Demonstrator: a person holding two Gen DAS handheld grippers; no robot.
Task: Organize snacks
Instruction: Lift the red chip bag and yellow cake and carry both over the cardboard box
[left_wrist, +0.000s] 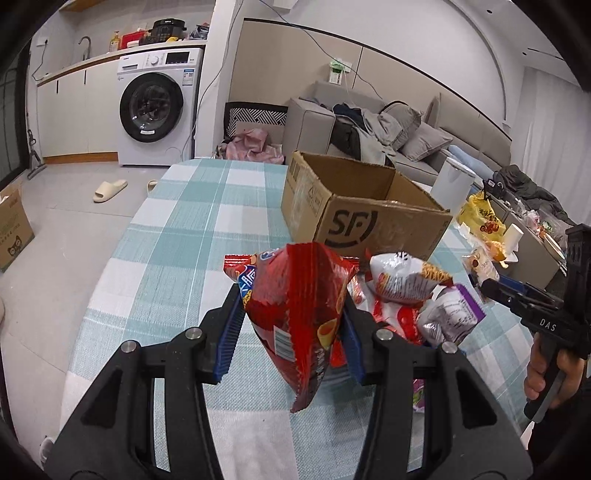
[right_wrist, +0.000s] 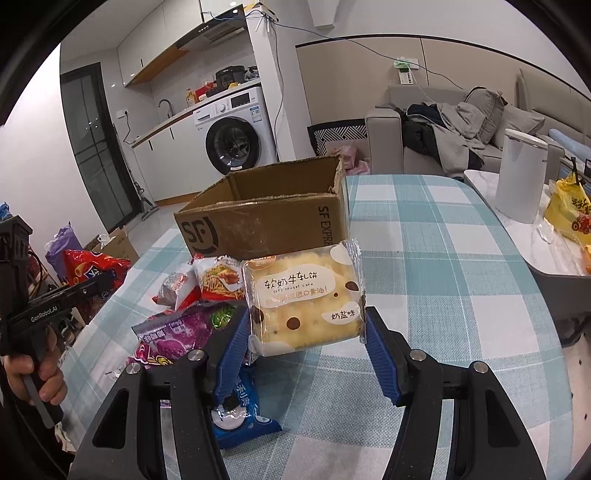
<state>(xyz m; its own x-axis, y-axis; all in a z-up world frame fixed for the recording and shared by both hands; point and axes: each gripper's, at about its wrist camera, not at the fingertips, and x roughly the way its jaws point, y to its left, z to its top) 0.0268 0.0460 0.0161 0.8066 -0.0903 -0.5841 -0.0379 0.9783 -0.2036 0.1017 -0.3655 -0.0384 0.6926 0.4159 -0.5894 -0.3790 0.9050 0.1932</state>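
A white washing machine (left_wrist: 157, 107) stands under the kitchen counter (left_wrist: 110, 59), with a beige slipper (left_wrist: 109, 190) on the floor nearby. Clothes (right_wrist: 448, 129) lie heaped on the grey sofa (right_wrist: 517, 122), and a white canister (right_wrist: 521, 175) stands beside a yellow bag (right_wrist: 569, 208).

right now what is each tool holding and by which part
Left tool: red chip bag, pinched across its middle. Right tool: nougat cake packet, gripped by its lower side edges.

The left gripper (left_wrist: 291, 328) is matte black with ribbed blue pads on its fingers (left_wrist: 231, 332) and round silver screws behind them. The right gripper (right_wrist: 306, 343) matches it, with white "DAS" lettering along its side. Each bare-skinned hand (right_wrist: 35, 373) wraps a black pistol-style handle.
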